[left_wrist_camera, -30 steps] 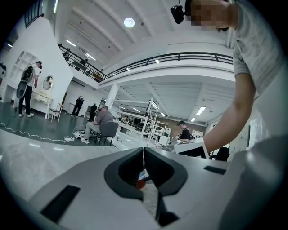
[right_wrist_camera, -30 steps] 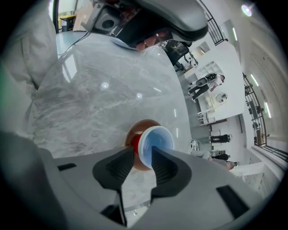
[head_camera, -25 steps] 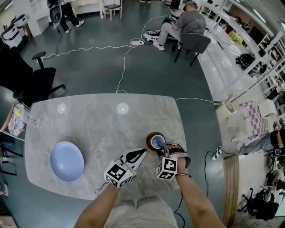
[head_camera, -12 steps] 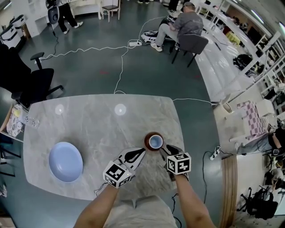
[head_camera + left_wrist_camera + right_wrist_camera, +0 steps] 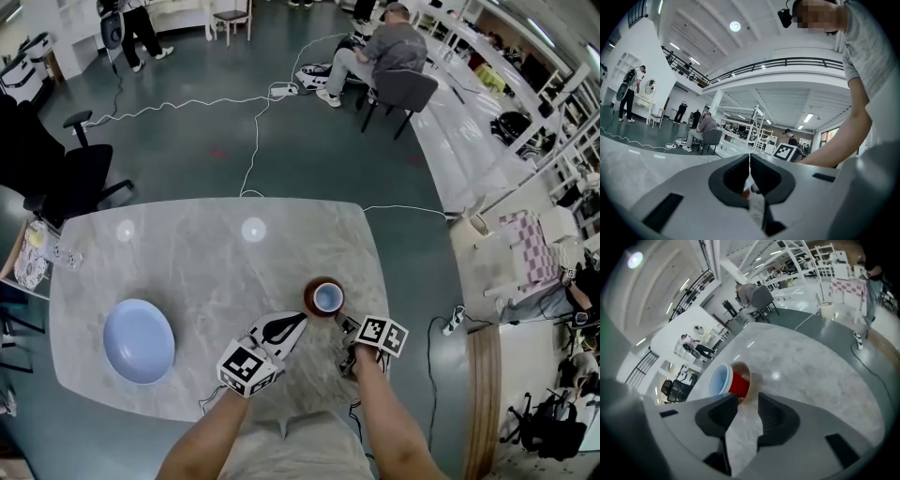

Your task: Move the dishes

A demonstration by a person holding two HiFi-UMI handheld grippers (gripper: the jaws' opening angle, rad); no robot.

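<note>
Since a second ago the right gripper [image 5: 349, 332] has drawn back from the cup [image 5: 327, 298] toward the near edge of the table [image 5: 216, 272] and rolled over, so that its marker cube now faces up and to the right; its jaws have just been closing a little, yet they stand well spread with only bare marble between them, as the right gripper view [image 5: 747, 401] shows. At the far left of the table, near its front edge, sits a pale blue bowl [image 5: 139, 340], round, open side up, well apart from everything else. Next comes the left gripper [image 5: 302, 319], lying level with its long axis running from the person's forearm up and to the right, its tips aimed at the cup and stopping near the saucer [image 5: 309, 302] without touching it. In its own view the left gripper [image 5: 750, 157] has both jaws pressed together with nothing pinched between them. Right of it, the cup stands upright on the brown saucer, mouth straight up, so the head view looks down its axis into the light blue inside. The right gripper view shows the cup [image 5: 729, 380] with red outer wall, base on the saucer [image 5: 747, 375], just beyond the gripper's tips and clear of both.
</note>
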